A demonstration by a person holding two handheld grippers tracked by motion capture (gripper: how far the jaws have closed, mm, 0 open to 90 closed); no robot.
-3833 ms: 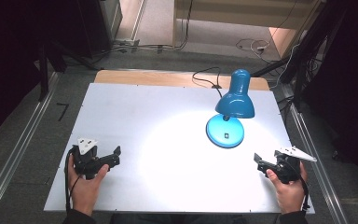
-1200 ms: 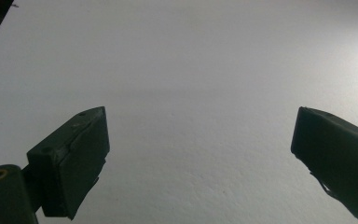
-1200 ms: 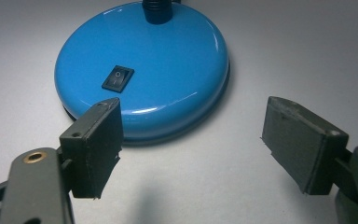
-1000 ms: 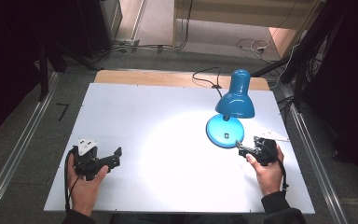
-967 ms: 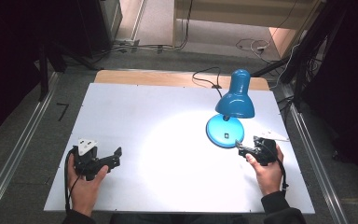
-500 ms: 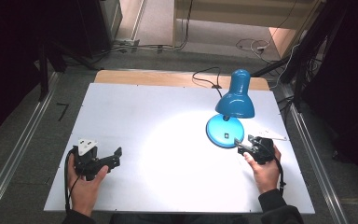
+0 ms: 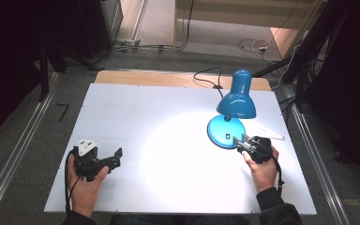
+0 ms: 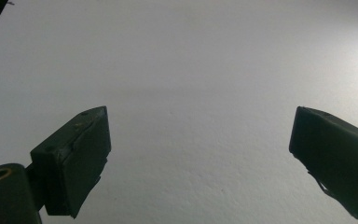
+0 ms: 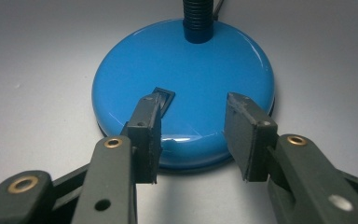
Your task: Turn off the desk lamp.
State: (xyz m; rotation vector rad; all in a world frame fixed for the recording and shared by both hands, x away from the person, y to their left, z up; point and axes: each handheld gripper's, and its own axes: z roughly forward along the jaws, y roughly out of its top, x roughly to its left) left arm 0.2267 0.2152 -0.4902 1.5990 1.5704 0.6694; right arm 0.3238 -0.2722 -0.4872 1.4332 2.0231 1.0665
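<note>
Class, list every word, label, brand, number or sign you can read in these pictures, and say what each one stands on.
None can be read.
Lamp base: plain blue, its switch bears no legible mark.
Right gripper and left gripper: no lettering visible.
Table: plain white, no print.

The lamp [image 9: 184, 88] neck is cut off by the top edge.
</note>
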